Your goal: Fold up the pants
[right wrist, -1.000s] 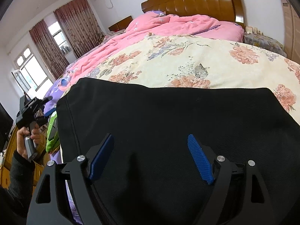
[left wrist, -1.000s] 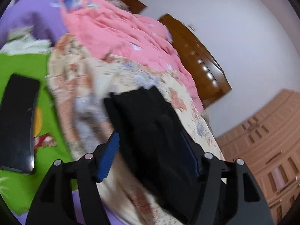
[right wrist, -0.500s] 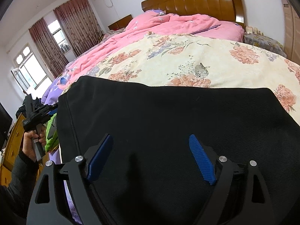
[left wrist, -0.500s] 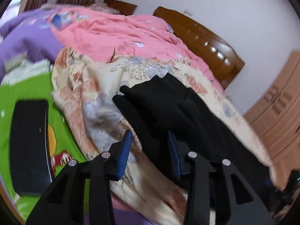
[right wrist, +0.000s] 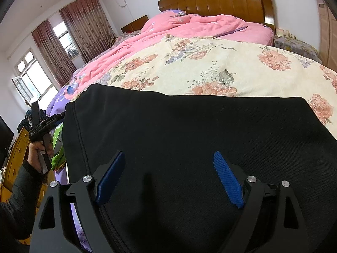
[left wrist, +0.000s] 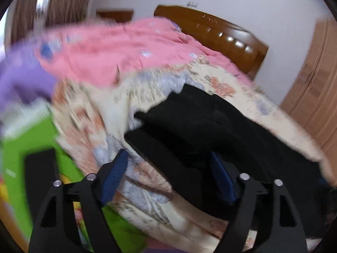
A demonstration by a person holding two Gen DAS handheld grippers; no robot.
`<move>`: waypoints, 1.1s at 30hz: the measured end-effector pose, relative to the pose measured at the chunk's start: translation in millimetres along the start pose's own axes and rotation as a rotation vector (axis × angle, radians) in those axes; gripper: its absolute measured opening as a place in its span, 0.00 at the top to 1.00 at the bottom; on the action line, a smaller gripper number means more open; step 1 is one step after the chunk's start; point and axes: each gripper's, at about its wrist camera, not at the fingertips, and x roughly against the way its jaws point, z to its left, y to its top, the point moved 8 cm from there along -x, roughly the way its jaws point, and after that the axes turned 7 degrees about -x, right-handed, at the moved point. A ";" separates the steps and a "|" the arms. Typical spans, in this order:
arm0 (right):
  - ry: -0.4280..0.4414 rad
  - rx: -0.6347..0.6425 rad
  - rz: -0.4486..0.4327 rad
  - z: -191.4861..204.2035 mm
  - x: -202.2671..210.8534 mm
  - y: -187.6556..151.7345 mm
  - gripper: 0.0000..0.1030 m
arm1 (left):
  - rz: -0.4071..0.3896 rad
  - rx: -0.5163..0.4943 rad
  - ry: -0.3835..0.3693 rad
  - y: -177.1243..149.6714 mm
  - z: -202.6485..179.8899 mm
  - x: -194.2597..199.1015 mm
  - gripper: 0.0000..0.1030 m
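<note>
A: Where are the black pants (right wrist: 189, 147) lying right now?

B: They are lying spread flat on the floral bedspread (right wrist: 210, 67) of the bed, with a pink quilt (right wrist: 189, 27) bunched beyond them toward the wooden headboard (right wrist: 221, 2).

A: What is the right hand-held gripper (right wrist: 170, 177) doing?

B: It is hovering over the wide black panel with its blue pads (right wrist: 228, 181) standing well apart, clamping nothing.

A: And the left hand-held gripper (left wrist: 168, 177)?

B: Its jaws have just been opening. They are now standing apart at the rumpled end of the pants (left wrist: 200, 126), near the bed's edge. Black fabric is lying between the pads, but the pads are not pressing on it. That view is blurred.

A: Is the person showing?

B: The right wrist view is showing a hand (right wrist: 40, 147) in a dark sleeve (right wrist: 19, 194), gripping the other tool's handle beside the bed.
</note>
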 end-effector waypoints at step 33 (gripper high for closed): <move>-0.010 -0.007 0.031 -3.3 -5.7 -1.5 0.15 | -0.152 -0.148 -0.245 25.5 -35.4 25.5 0.84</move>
